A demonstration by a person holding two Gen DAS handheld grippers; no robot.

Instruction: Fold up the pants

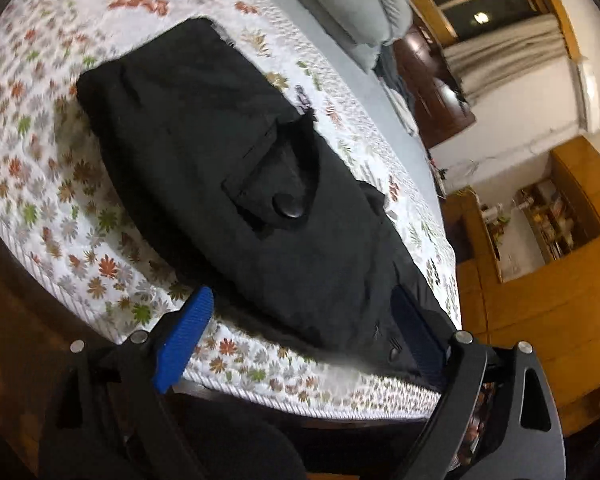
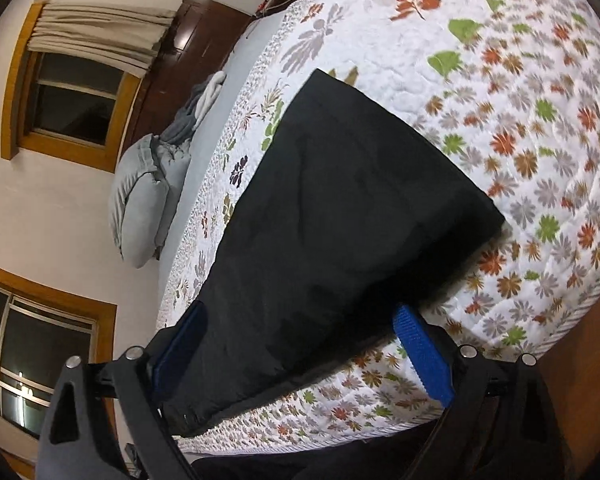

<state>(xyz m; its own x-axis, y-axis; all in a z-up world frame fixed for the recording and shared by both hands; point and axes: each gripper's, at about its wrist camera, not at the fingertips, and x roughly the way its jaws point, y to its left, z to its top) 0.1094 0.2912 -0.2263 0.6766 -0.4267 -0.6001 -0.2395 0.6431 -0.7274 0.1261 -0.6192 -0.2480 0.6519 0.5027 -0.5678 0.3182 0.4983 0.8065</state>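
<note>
Both grippers gape around unlabelled black pants on floral quilt.

Black pants occupy the middle of the bed, reaching its near edge. Bare floral quilt lies open along both long sides of the pants and beyond their far end. Obstacles: grey pillows by the wall, well apart from the pants; dark wooden headboard behind them
</note>
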